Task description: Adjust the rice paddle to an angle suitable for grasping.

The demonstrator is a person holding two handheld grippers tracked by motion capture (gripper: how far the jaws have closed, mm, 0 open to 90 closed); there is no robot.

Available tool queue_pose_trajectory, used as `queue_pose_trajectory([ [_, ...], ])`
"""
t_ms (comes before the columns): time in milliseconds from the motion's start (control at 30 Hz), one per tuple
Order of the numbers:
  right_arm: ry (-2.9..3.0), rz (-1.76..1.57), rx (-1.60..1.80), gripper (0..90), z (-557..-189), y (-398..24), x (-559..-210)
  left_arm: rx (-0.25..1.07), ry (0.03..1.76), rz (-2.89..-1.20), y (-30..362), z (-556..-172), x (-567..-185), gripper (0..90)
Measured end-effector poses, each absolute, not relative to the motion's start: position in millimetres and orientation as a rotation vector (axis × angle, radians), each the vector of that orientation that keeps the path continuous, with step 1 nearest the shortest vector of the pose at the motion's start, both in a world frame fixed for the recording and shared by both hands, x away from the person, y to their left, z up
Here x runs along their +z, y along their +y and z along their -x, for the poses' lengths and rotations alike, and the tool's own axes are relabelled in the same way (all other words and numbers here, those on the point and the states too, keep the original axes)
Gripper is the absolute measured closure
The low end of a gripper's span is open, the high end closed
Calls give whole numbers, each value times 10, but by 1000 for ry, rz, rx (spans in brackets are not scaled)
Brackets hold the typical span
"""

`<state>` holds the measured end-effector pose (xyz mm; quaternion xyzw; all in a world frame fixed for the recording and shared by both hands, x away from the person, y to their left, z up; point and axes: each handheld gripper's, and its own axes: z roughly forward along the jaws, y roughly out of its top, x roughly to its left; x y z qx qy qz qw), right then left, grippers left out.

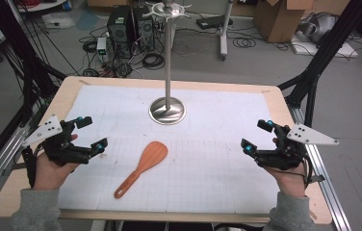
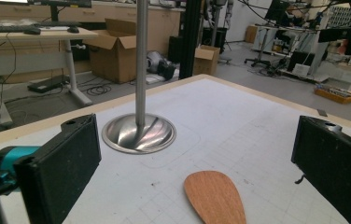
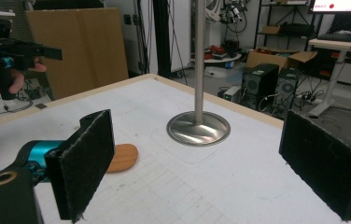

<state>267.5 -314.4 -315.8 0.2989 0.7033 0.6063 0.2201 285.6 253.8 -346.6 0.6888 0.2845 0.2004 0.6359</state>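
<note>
The wooden spatula [image 1: 143, 167] lies flat on the gridded mat [image 1: 217, 144], untouched, nearer the left gripper [image 1: 89, 133] than the right gripper [image 1: 257, 136]. Both stand wide apart and empty (approach stage, seemingly). Next: the left reaches for the slim handle. Behind stands the polished steel stand [image 1: 168, 109], probably for hanging.

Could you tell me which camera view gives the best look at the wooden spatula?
The high view: the whole wooden spatula lies on the white mat, handle included. The left gripper view catches just its blade; the right gripper view shows part of the blade behind a jaw.
</note>
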Motion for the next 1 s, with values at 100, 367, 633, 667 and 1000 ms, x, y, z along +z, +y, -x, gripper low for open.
queue_pose_trajectory([
  [100, 1937, -825, 1679, 92, -2673, -3156, -3156, 458, 646, -1578, 2523, -2859, -3474, 18],
  [367, 1938, -824, 1682, 92, -2664, -3158, -3151, 463, 633, -1596, 2485, -2866, -3491, 18],
  [633, 1946, -827, 1676, 92, -2662, -3154, -3158, 480, 645, -1619, 2471, -2895, -3523, 49],
  [667, 1948, -829, 1674, 92, -2658, -3156, -3158, 486, 645, -1624, 2465, -2898, -3526, 83],
  [1000, 1961, -820, 1658, 93, -2642, -3160, -3167, 475, 671, -1695, 2385, -2974, -3612, 367],
])
